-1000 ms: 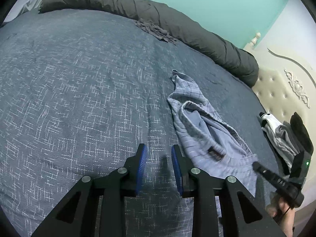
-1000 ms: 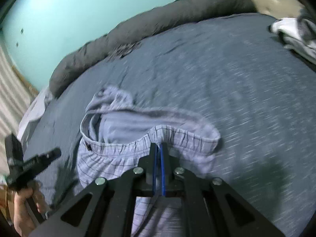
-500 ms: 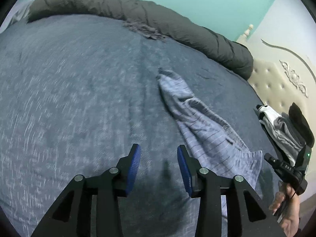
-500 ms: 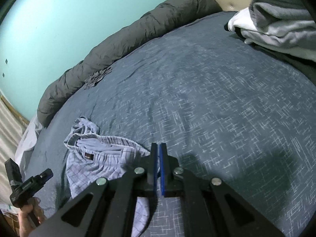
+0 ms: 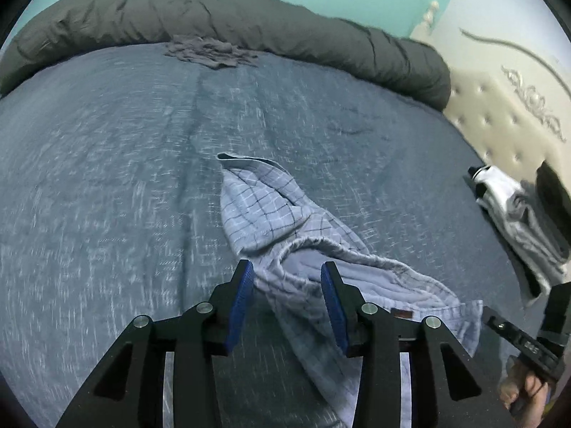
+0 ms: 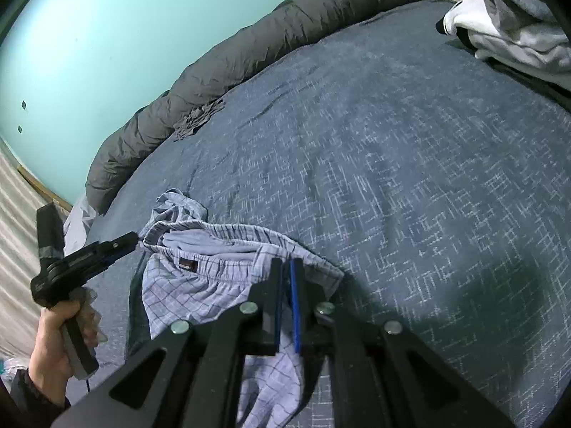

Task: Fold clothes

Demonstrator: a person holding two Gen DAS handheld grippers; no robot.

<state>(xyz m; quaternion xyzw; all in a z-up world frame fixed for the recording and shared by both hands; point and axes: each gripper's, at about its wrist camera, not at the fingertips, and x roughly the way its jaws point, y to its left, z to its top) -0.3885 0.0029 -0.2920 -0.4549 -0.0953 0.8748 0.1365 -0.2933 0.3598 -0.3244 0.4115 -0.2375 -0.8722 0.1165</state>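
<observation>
- Pale blue checked shorts [image 5: 285, 214] are lying crumpled on the bed [image 5: 107, 178], running from the centre of the left wrist view down to its lower right.
- The left gripper [image 5: 287, 285] is hovering at the bottom centre of that view, its jaws standing wide apart with a bunched fold of the shorts lying between them.
- The right gripper [image 6: 285, 285] is sitting at the bottom centre of its own view, its jaws pressed together and clamping the elastic waistband of the shorts.
- A rolled grey duvet [image 5: 249, 25] is lying along the far edge of the bed, across the top of the left view.
- A stack of folded clothes [image 6: 510, 25] is resting in the upper right corner of the right view, well apart from the shorts.
</observation>
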